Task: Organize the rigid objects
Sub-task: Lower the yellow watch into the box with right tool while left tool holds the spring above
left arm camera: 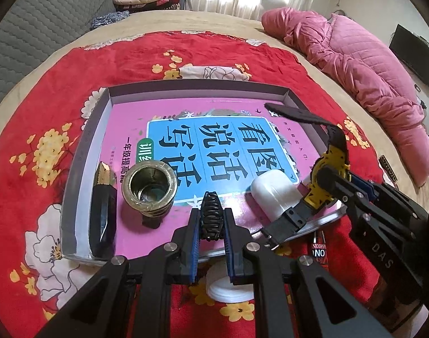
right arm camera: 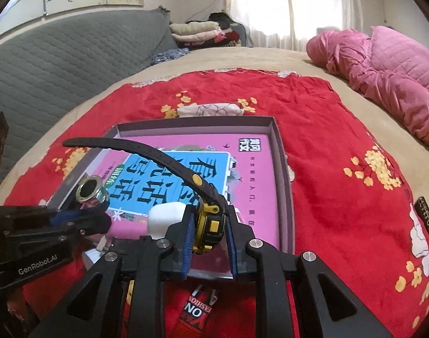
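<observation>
Wristwatch (right arm camera: 209,222), clamped by its yellow case in the right claw (right arm camera: 208,242), hangs over the box's (left arm camera: 82,152) near-right corner for stowing, while the left claw (left arm camera: 211,225) clamps a black hair clip (left arm camera: 211,214).

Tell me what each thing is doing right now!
Left gripper: fingers shut on black hair clip.
Right gripper: fingers shut on yellow watch, strap sticking up.
Metal ring: standing, open end up.
White bottle: lying down.
Box: open.

Left gripper (left arm camera: 211,219) pitches steeply downward, fingers pinched nearly together; right gripper (right arm camera: 209,231), at its 3 o'clock, angles down, fingers likewise clamped close.
</observation>
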The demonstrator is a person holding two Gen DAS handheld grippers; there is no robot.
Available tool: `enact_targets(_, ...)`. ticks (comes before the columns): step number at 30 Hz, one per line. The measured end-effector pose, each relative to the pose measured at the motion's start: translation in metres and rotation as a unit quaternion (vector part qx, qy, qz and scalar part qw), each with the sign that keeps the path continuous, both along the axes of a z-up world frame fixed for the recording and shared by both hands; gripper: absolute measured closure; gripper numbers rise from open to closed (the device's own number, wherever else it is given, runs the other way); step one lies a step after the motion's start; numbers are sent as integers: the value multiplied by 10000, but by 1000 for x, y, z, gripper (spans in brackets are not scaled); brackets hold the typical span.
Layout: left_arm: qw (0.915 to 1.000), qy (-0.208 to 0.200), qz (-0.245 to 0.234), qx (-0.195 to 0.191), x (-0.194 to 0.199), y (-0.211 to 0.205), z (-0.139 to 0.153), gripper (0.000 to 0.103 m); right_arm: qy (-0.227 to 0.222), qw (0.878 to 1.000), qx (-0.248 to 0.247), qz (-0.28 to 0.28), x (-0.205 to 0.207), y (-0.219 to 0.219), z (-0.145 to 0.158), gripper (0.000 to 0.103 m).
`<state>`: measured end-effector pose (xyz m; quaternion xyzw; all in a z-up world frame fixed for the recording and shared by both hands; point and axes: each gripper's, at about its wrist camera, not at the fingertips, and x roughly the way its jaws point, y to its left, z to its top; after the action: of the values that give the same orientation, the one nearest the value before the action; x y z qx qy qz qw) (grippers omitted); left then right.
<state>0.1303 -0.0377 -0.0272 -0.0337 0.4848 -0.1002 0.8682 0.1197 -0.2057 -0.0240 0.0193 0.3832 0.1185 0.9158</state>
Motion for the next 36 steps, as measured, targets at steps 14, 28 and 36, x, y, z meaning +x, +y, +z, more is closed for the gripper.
enact_targets(14,10000,5,37,-40,1,2,-1,88,55,9990,-156,-407,5,-19,-6,79)
enact_targets(28,9999,27,105,-65,3,3,-5,88,17,9994,-217,-265,-2,-16,-7,76)
enact_targets(36,9999,39,119,-54,5,2,-6,88,26,9996,-33,-285,-2,-21,-5,75)
